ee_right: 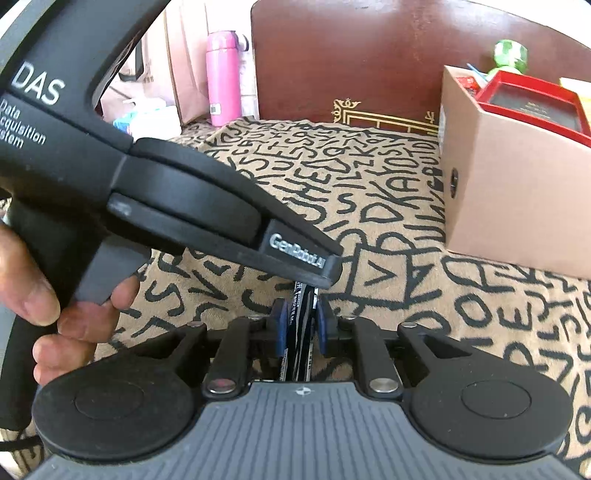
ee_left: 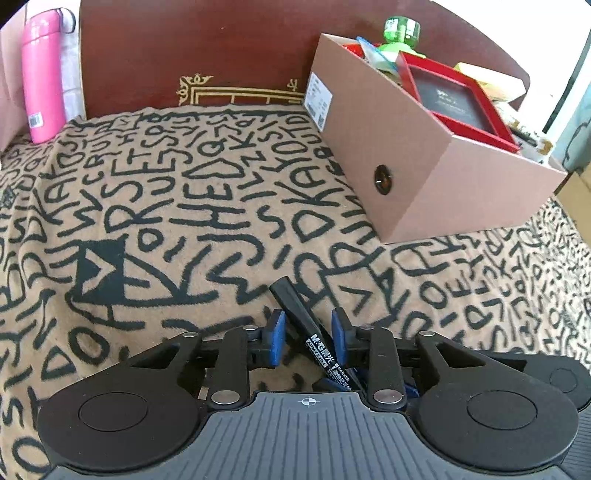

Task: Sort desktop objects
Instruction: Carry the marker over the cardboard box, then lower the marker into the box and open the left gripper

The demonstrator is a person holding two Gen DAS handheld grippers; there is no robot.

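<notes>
A black marker (ee_left: 295, 306) with a white label runs slantwise between the blue pads of my left gripper (ee_left: 308, 326). The pads (ee_left: 277, 332) flank it with narrow gaps showing, so this gripper is open. My right gripper (ee_right: 303, 321) is shut on the same marker (ee_right: 301, 332), which stands nearly upright between its blue pads. The marker's far end disappears under the left gripper's black body (ee_right: 184, 206), which a hand (ee_right: 48, 295) holds just above. The cardboard box (ee_left: 424, 166) stands to the far right of both grippers.
The box holds a red-framed case (ee_left: 458, 99), a green bottle (ee_left: 400, 31) and other items. A pink flask (ee_left: 42, 77) stands at the far left. A brown board (ee_left: 203, 48) backs the letter-patterned blanket (ee_left: 184, 206). Bags and packets (ee_right: 147, 114) lie beyond the blanket's left edge.
</notes>
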